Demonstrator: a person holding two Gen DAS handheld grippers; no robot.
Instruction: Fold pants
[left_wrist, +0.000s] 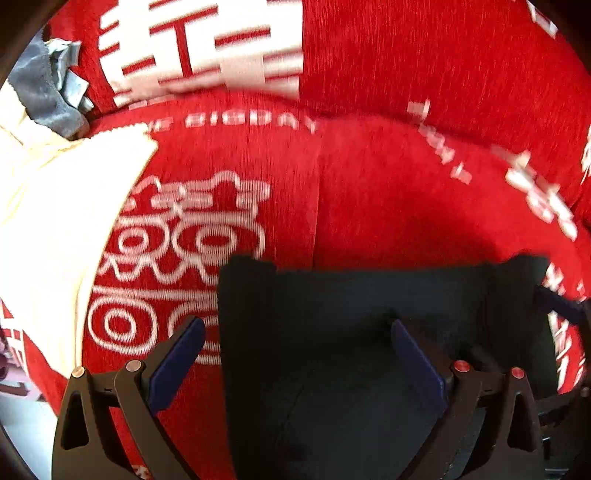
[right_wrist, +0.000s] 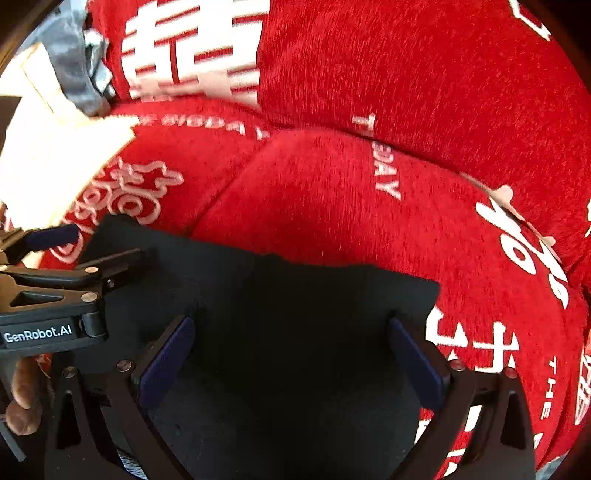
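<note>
The black pants (left_wrist: 369, 332) lie flat as a folded dark panel on a red sofa cover (left_wrist: 406, 184) printed with white characters and lettering, close to the cushion's near edge. Their far edge runs roughly straight across the seat cushion, short of the seam where the seat meets the backrest.

The left tool (left_wrist: 297, 354) hangs over the pants' left edge with its 2 blue-padded fingers (left_wrist: 177, 365) spread wide apart, clamped on nothing; 1 finger is over red fabric, the other over the dark cloth. The right tool (right_wrist: 291, 354) hangs over the pants nearer their right corner, its fingers (right_wrist: 413, 362) likewise spread wide, with only flat cloth beneath and nothing gripped. In the right wrist view the left tool's body shows at the left, with a person's fingers (right_wrist: 22, 398) under it.

A cream cloth (left_wrist: 55, 221) lies toward the cushion's left edge, and a grey garment (left_wrist: 48, 85) sits bunched at the far left corner by the backrest.
</note>
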